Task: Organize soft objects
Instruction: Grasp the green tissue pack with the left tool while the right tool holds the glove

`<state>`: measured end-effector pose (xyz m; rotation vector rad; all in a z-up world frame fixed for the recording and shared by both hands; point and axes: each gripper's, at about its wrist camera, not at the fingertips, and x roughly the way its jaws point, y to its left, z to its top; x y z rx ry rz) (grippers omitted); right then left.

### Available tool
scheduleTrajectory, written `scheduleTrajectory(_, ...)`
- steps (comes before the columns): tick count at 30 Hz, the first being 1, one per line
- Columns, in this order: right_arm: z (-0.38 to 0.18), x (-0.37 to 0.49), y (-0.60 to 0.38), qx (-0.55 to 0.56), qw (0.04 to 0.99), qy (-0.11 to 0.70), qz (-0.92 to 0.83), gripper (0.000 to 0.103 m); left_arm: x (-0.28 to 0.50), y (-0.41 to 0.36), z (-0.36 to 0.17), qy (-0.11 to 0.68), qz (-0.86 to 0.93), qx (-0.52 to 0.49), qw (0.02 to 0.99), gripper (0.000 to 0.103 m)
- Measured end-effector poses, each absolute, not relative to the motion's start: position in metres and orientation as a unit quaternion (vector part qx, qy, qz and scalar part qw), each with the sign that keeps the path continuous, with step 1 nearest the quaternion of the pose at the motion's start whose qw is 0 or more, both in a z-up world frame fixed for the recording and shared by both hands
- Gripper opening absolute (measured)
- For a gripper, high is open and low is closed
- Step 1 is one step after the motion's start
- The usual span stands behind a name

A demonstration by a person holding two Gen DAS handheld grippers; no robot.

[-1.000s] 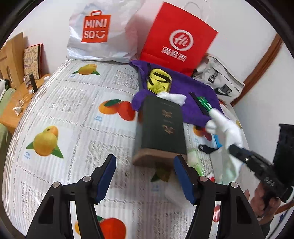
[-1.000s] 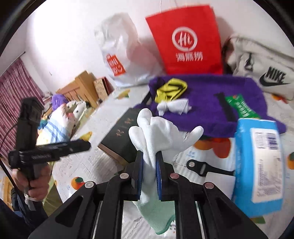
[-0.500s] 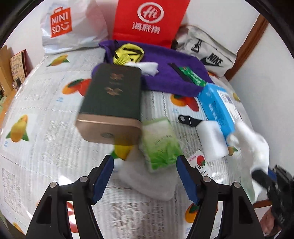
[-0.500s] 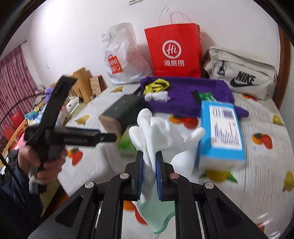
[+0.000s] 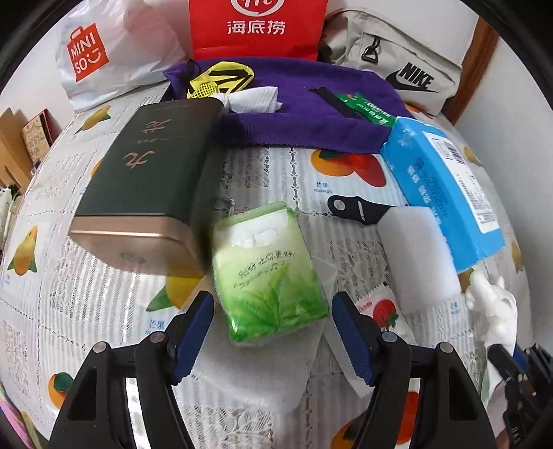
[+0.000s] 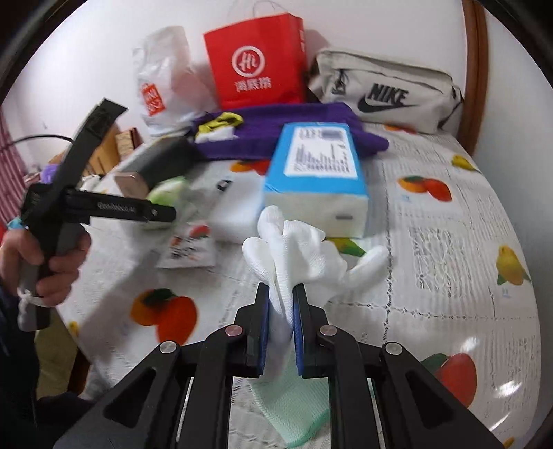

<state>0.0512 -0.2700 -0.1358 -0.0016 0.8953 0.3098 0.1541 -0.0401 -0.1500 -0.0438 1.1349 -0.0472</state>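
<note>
My right gripper (image 6: 280,293) is shut on a white glove (image 6: 304,248) with a green cuff and holds it above the tablecloth; the glove also shows at the right edge of the left wrist view (image 5: 494,311). My left gripper (image 5: 273,314) is open, its jaws on either side of a green tissue pack (image 5: 268,273) lying on the table. A purple towel (image 5: 311,114) lies at the back with a yellow mesh pouch (image 5: 221,81) and a white tissue (image 5: 252,100) on it. The left gripper shows in the right wrist view (image 6: 103,207).
A dark green tin box (image 5: 148,179) lies left of the tissue pack. A blue tissue box (image 5: 446,190), a white sponge (image 5: 414,262) and a black tool (image 5: 356,209) lie to the right. Red bag (image 5: 257,27), Miniso bag (image 5: 103,55) and Nike bag (image 5: 397,69) stand behind.
My left gripper has moved right from the tin box and down to the green tissue pack. My right gripper has pulled back toward the table's front right with the glove.
</note>
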Motion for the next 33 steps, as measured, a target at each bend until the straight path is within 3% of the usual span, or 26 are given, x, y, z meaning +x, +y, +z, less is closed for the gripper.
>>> scheduleTrajectory(4,-0.148,0.055,-0.268,-0.002,0.885,0.439,0.153,0.015,0.16,-0.044,-0.154,0.531,0.002,-0.01,0.848,0.069)
scheduleTrajectory(7,-0.148,0.053,-0.27,0.001,0.887,0.434,0.157,0.023,0.16,-0.046,-0.154,0.524,-0.002,-0.003,0.852,0.056)
scheduleTrajectory(10,-0.142,0.047,-0.28,0.019,0.898,0.413,0.149,0.043,0.158,-0.045,-0.151,0.519,-0.01,-0.006,0.855,0.055)
scheduleTrajectory(12,-0.14,0.042,-0.286,0.033,0.904,0.401,0.144,0.062,0.153,-0.046,-0.148,0.517,-0.023,-0.01,0.856,0.055)
scheduleTrajectory(13,-0.14,0.042,-0.288,0.036,0.906,0.398,0.14,0.064,0.151,-0.046,-0.147,0.516,-0.026,-0.01,0.856,0.055)
scheduleTrajectory(23,-0.163,0.056,-0.275,0.026,0.899,0.425,0.098,0.068,0.118,-0.03,-0.129,0.504,-0.051,-0.022,0.862,0.055)
scheduleTrajectory(25,-0.164,0.056,-0.271,0.017,0.9,0.426,0.089,0.061,0.112,-0.021,-0.127,0.503,-0.049,-0.028,0.862,0.055)
scheduleTrajectory(27,-0.164,0.055,-0.267,0.011,0.898,0.431,0.093,0.023,0.106,-0.011,-0.123,0.499,-0.045,-0.034,0.865,0.055)
scheduleTrajectory(28,-0.163,0.055,-0.267,0.012,0.896,0.433,0.097,0.018,0.104,-0.008,-0.121,0.497,-0.043,-0.035,0.866,0.055)
scheduleTrajectory(29,-0.161,0.054,-0.266,0.013,0.894,0.436,0.102,0.013,0.102,-0.003,-0.119,0.495,-0.041,-0.038,0.867,0.055)
scheduleTrajectory(33,-0.145,0.047,-0.261,0.008,0.898,0.427,0.108,0.012,0.094,0.012,-0.112,0.487,-0.034,-0.052,0.871,0.055)
